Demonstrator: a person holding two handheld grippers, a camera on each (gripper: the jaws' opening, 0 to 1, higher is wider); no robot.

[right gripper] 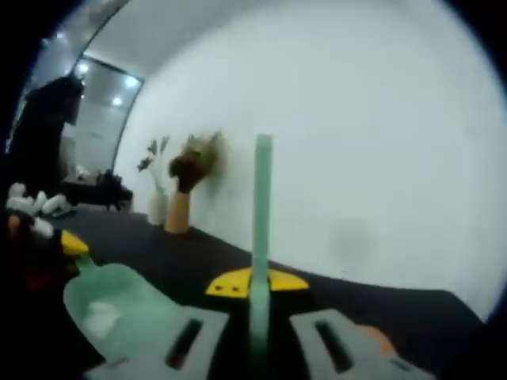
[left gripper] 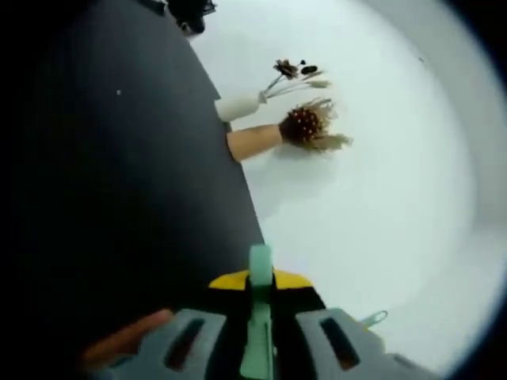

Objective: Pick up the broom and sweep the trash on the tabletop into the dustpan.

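- right gripper [right gripper: 257, 336] pinches the mint broom handle [right gripper: 262, 214]; bristles hidden.
- left gripper [left gripper: 257, 344] pinches a mint handle [left gripper: 259, 317], cut off.
- blurred mint dustpan [right gripper: 119, 305], white scrap inside.

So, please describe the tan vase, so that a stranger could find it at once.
Look at the white wall behind the black tabletop. Two vases stand together against it. The tan vase holds a bushy brown bunch; its neighbour, the white vase, is paler and holds thin dark sprigs.
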